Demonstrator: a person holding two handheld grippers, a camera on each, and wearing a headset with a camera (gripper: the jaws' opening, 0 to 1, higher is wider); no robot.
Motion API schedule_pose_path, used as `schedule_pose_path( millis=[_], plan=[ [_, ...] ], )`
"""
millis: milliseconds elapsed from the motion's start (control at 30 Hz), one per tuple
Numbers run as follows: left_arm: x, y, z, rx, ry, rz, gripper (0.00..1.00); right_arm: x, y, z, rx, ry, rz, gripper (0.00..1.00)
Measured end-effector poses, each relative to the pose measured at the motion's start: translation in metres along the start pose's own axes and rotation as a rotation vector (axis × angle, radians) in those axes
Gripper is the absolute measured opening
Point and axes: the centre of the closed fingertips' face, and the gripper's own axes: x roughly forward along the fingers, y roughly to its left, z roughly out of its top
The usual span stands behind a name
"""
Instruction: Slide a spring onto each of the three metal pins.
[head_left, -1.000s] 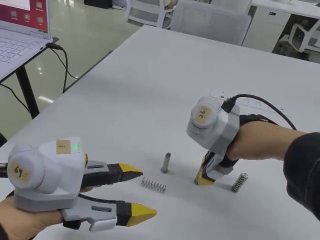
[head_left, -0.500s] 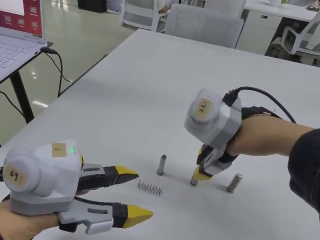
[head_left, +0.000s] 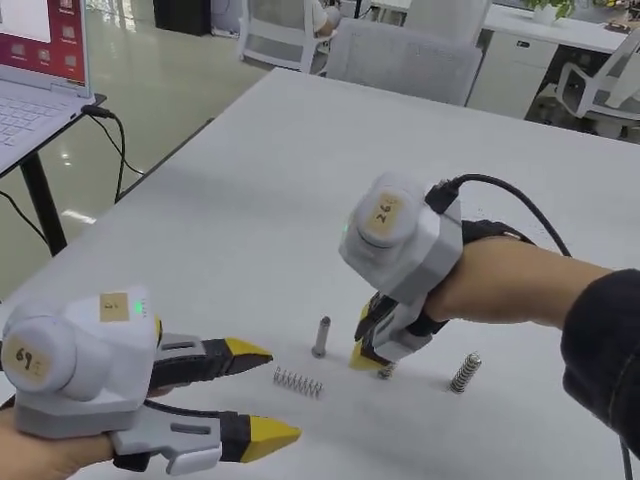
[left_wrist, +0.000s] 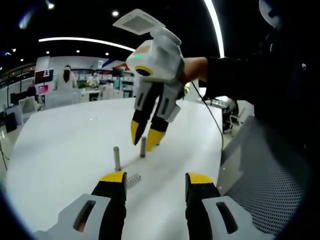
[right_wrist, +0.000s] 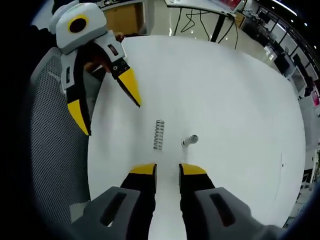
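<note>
Yellow-tipped jaws of the left gripper (head_left: 262, 392) sit nearest the camera, spread wide with nothing between them. Its round cap has a 69 label (head_left: 25, 362), plus a smaller sticker (head_left: 113, 307) on top that I can't read. Just on the near side of the bare pin (head_left: 321, 336) lies the loose spring (head_left: 298, 381), flat on the white table (head_left: 300, 180). Its long axis runs sideways across the head view, and in the right gripper view it points lengthwise away from that gripper's jaws. The bare pin itself stands upright, long axis vertical. Right beside it, on its right, the right gripper (head_left: 368, 356) points down at the table. Its jaws are only a narrow gap apart and hold nothing as far as its own view shows, and its cap has a 26 label (head_left: 385, 212). A second pin (head_left: 386, 371) stands at its tips and looks ribbed in the left gripper view, though I can't say for sure that's a coil. Further right of the bare pin, a third pin (head_left: 467, 360) leans a little with a fitted spring (head_left: 462, 378) around it. Way beyond the bare pin, off to the left, a laptop (head_left: 40, 60) shows a red screen with text too small to read.
</note>
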Motion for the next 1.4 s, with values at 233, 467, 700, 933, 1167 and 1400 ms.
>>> schedule_pose_path(
  millis=[233, 467, 700, 933, 1167, 1400],
  plan=[
    [-0.002, 0.000, 0.000, -0.002, -0.001, 0.007, 0.41, 0.020, 0.014, 0.005, 0.005, -0.001, 0.046, 0.13],
    [-0.002, 0.001, -0.003, -0.004, 0.004, 0.006, 0.41, 0.038, 0.017, 0.008, 0.025, 0.000, 0.053, 0.11],
    [-0.002, 0.003, -0.005, -0.008, 0.007, 0.006, 0.40, 0.049, 0.014, 0.013, 0.027, -0.003, 0.033, 0.12],
    [-0.002, 0.005, -0.007, -0.015, 0.008, 0.009, 0.40, 0.059, 0.013, 0.009, 0.015, 0.028, 0.022, 0.11],
    [-0.002, 0.006, -0.008, -0.015, 0.010, 0.012, 0.40, 0.062, 0.013, 0.006, 0.005, 0.037, 0.017, 0.08],
    [-0.003, 0.007, -0.010, -0.011, 0.018, 0.016, 0.39, 0.056, 0.018, 0.005, -0.001, 0.042, 0.026, 0.08]
  ],
)
